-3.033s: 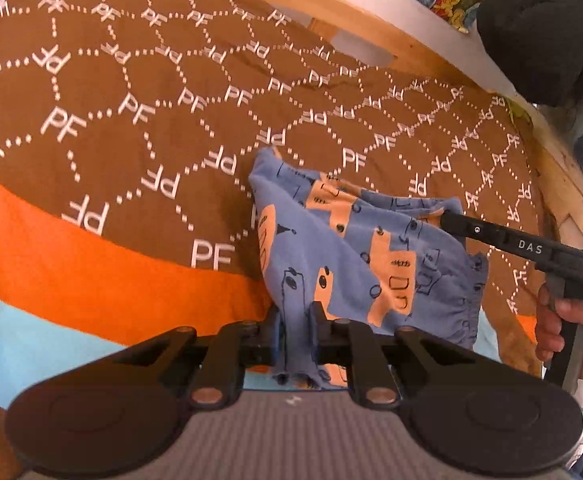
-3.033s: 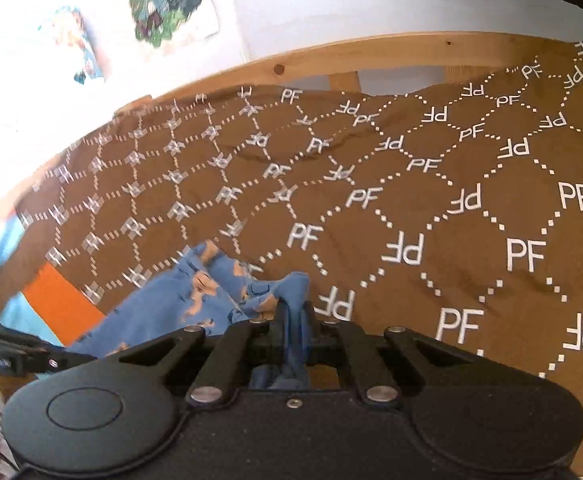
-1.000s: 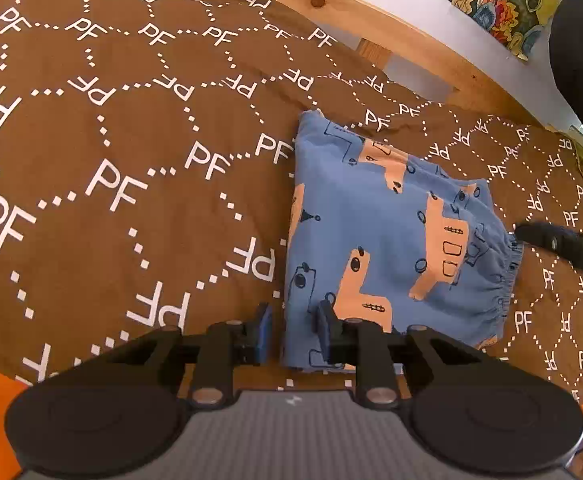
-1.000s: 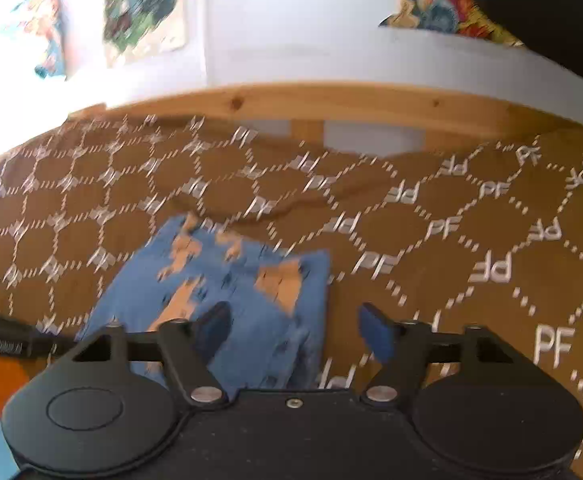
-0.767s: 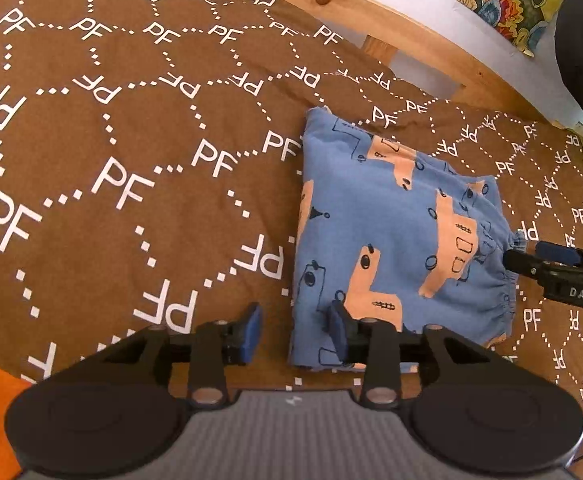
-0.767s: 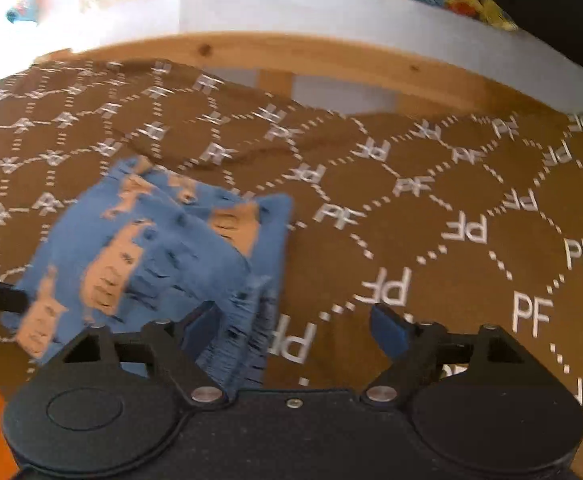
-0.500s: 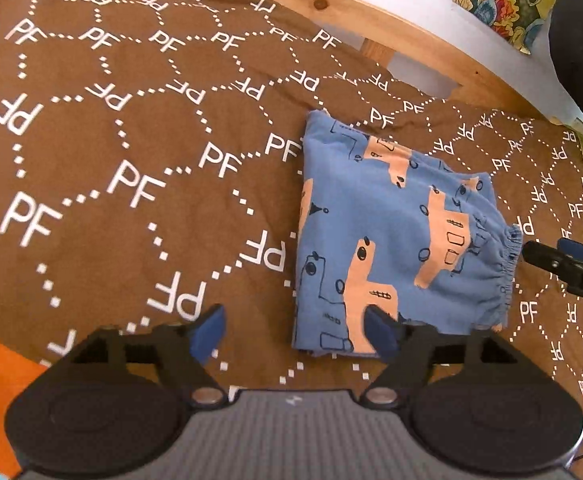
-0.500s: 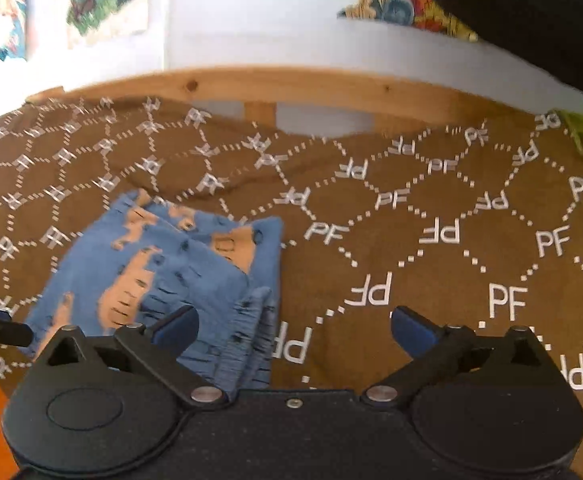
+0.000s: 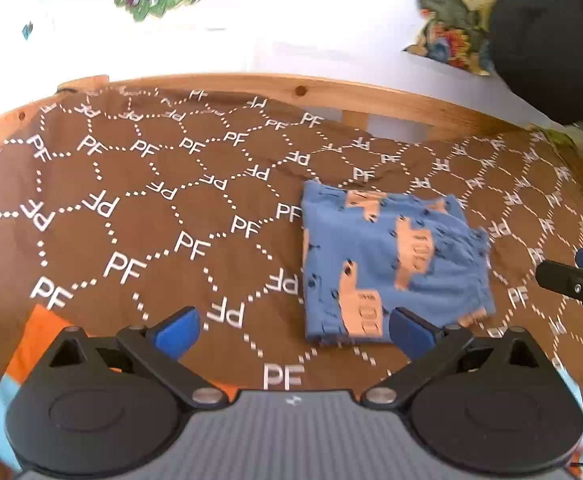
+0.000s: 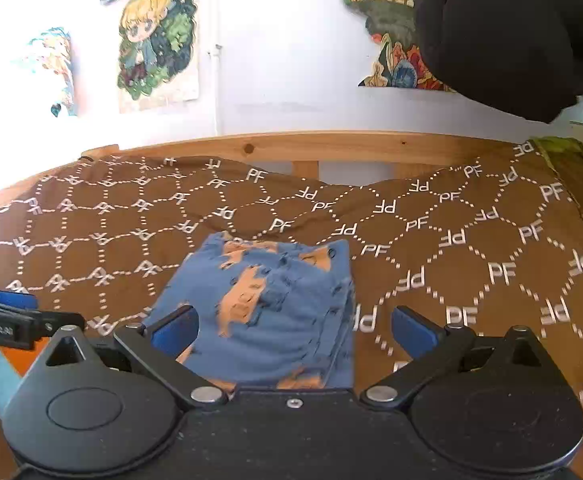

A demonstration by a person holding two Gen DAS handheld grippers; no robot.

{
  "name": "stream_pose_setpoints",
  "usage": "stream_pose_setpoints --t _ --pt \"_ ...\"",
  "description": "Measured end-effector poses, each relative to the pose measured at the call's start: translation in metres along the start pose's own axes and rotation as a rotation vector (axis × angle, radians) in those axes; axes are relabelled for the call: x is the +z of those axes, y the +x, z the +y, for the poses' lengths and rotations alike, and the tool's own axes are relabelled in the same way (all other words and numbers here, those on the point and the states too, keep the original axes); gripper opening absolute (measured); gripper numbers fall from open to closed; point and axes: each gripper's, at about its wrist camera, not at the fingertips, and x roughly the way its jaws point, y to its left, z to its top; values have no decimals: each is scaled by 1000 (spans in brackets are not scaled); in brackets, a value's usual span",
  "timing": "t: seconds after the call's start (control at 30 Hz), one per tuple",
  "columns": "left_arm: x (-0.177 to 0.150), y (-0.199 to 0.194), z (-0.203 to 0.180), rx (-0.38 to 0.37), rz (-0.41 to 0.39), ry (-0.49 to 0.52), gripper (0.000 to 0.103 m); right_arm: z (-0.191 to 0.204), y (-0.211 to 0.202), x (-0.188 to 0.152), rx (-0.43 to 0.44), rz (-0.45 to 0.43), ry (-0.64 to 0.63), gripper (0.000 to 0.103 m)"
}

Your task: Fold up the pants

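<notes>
Brown PF-patterned bedspread [image 9: 139, 208], on which one folded blue pair of pants with orange print [image 9: 391, 264] is laid; two grippers, left gripper [image 9: 291, 332] and right gripper [image 10: 293, 330], are held spread wide, empty.

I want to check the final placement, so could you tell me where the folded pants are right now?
The pants lie folded on the brown blanket, right of centre in the left wrist view, between the open left gripper and the wooden bed rail.

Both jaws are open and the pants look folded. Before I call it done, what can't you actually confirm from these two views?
- Pants near edge: right wrist view, hidden behind the right gripper body.
- Waistband and print on the pants: left wrist view, motion blurred.
- Layers underneath: both views, covered by the top layer.
- Right gripper: left wrist view, cut off by the right edge.
- Left gripper: right wrist view, cut off by the left edge.
</notes>
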Motion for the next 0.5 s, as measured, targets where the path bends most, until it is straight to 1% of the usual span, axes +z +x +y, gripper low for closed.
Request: stream_pose_setpoints --t 0.13,0.27,0.37,0.5 --pt "-23 -24 -4 -15 -11 -3 103 10 -35 -19 -4 -2 43 102" --pt "-46 -36 -6 -8 14 13 103 16 -59 -41 -16 7 50 102" --pt "-57 -39 -5 -14 32 8 103 17 -66 -54 -32 17 46 102" --pt "-63 -39 -6 -10 39 -2 103 13 -63 -62 -35 38 61 102"
